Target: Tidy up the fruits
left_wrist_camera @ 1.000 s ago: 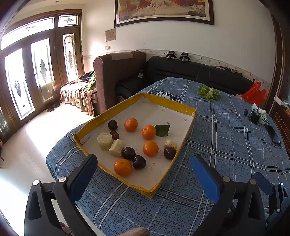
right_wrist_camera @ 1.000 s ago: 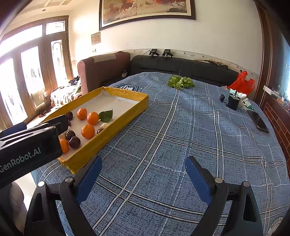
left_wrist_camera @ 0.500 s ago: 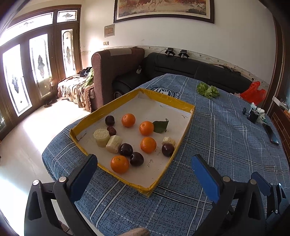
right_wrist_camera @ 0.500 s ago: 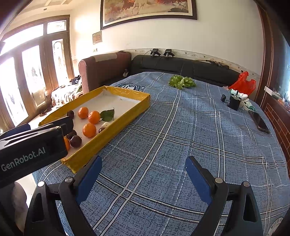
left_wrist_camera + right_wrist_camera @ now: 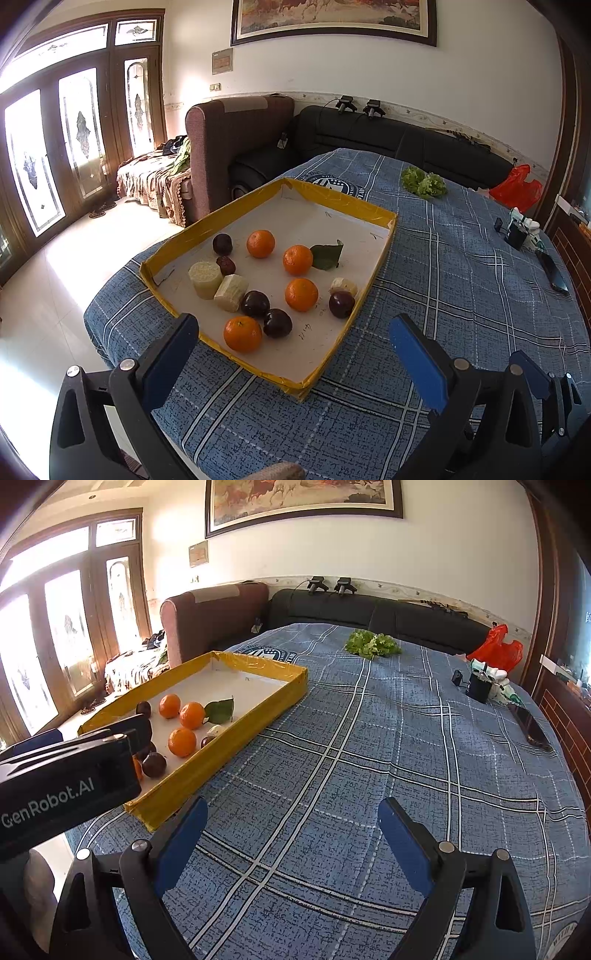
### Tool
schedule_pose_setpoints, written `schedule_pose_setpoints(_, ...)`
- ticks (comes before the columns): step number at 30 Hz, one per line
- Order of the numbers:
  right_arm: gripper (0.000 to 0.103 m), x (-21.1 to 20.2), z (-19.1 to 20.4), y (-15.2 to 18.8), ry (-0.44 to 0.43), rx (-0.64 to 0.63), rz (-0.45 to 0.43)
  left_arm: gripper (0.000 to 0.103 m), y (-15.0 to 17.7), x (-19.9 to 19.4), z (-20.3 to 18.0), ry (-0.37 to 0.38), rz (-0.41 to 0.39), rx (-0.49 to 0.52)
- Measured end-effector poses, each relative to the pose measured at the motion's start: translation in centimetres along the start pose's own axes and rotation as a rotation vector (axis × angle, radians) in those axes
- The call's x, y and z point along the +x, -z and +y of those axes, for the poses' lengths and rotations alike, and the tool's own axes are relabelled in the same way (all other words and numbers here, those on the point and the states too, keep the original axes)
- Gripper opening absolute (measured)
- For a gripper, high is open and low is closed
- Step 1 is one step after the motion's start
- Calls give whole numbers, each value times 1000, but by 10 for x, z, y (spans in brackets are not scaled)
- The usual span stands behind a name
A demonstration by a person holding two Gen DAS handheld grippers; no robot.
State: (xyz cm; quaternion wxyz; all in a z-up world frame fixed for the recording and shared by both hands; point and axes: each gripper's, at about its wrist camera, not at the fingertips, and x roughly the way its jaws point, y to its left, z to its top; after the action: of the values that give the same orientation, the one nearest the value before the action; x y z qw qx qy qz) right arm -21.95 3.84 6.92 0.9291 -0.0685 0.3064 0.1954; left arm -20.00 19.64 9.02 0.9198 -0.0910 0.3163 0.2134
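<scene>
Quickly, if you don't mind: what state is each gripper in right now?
Left gripper: open, holding nothing, above the yellow-rimmed cardboard tray.
Right gripper: open, holding nothing, over the blue plaid tablecloth.

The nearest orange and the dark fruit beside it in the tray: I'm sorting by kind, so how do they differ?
The nearest orange is bright orange with a dimpled skin; the dark fruit is deep purple, almost black, smooth and glossy. The orange looks larger than the dark fruit. The orange lies closest to the yellow tray's near wall; the dark fruit lies a little further in. Both are round, whole, and rest side by side on the tray's white floor.
</scene>
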Motion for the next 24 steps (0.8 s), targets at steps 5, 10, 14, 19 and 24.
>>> schedule_pose_setpoints(5,97,1,1,0,-1,-3,4,103,0,0,0,0,0,0)
schedule_pose_setpoints(10,97,1,2,0,-1,-4,5,103,0,0,0,2,1,0)
schedule_pose_setpoints(14,97,1,2,0,-2,-4,7,103,2,4,1,11,3,-1)
schedule_pose_setpoints(19,97,2,2,1,-7,-8,8,103,1,7,4,75,5,4)
schedule_pose_setpoints(24,97,0,-6,-1,-7,17,2,103,-12,-1,10,81,-24,2)
